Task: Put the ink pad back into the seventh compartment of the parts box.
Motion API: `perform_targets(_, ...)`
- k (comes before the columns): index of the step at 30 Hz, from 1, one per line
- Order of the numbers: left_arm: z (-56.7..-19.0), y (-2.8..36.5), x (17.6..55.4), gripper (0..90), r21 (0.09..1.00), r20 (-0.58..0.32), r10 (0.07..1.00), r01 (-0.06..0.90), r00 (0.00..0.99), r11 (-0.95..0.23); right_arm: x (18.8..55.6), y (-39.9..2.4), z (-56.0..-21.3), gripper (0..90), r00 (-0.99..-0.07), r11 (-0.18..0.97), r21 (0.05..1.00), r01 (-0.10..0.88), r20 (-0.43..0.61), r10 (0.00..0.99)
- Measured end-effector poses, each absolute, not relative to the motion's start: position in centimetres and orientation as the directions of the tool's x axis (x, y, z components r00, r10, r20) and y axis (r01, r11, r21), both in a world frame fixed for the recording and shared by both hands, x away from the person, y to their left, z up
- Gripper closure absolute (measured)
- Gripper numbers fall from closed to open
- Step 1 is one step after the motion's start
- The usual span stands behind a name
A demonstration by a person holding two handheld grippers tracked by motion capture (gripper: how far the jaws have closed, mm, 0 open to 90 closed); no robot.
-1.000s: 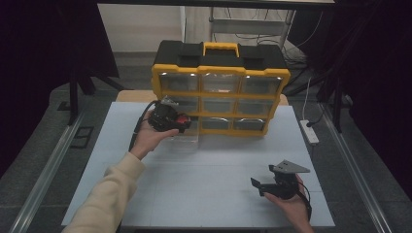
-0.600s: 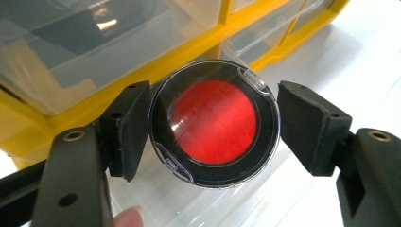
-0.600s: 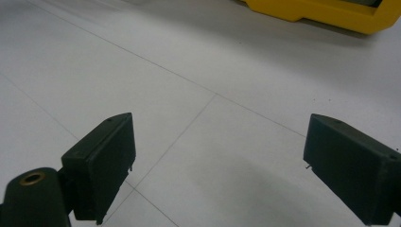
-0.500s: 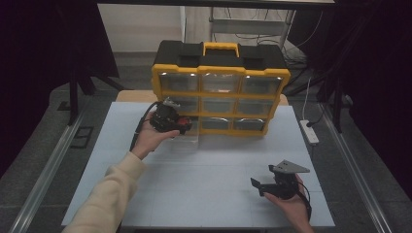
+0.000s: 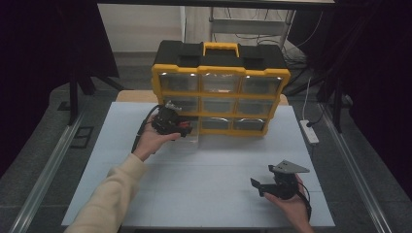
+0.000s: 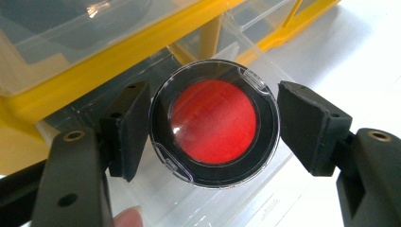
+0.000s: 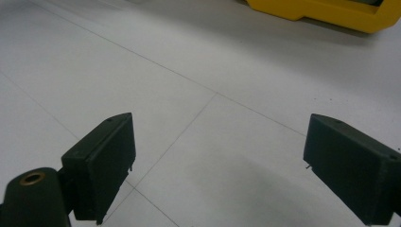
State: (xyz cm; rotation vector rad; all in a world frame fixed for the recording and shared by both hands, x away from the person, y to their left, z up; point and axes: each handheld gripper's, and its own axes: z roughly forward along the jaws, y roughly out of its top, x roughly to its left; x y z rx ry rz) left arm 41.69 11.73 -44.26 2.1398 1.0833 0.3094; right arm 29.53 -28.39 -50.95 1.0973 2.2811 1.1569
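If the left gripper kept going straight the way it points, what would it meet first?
Probably the pulled-out clear plastic drawer below the round red-and-black case held by the left gripper; depth is uncertain.

A round case (image 6: 215, 124) with a clear plastic lid, a black ring and a red centre sat clamped edge to edge between the left gripper's (image 6: 213, 127) black pads, its face turned to the camera. It hung just above an open clear drawer (image 6: 246, 189) pulled from the yellow organizer's (image 5: 221, 92) bottom row.
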Motion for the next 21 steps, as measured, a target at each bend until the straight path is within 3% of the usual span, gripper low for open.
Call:
perform_targets(12,-44.39,11.64,41.7,29.2,0.7,-0.085,0.785,0.597,0.613,-0.39,29.54,-28.4,-50.97,9.9,-0.636,0.365,0.798,0.48,0.03,0.771)
perform_targets(15,-44.12,11.82,41.7,17.1,0.723,-0.114,0.769,0.584,0.629,-0.371,29.53,-28.39,-50.96,9.9,-0.637,0.366,0.798,0.479,0.029,0.771)
perform_targets(21,-43.77,11.97,41.37,12.6,0.732,-0.124,0.764,0.578,0.633,-0.36,29.53,-28.39,-50.96,9.9,-0.636,0.365,0.798,0.479,0.029,0.771)
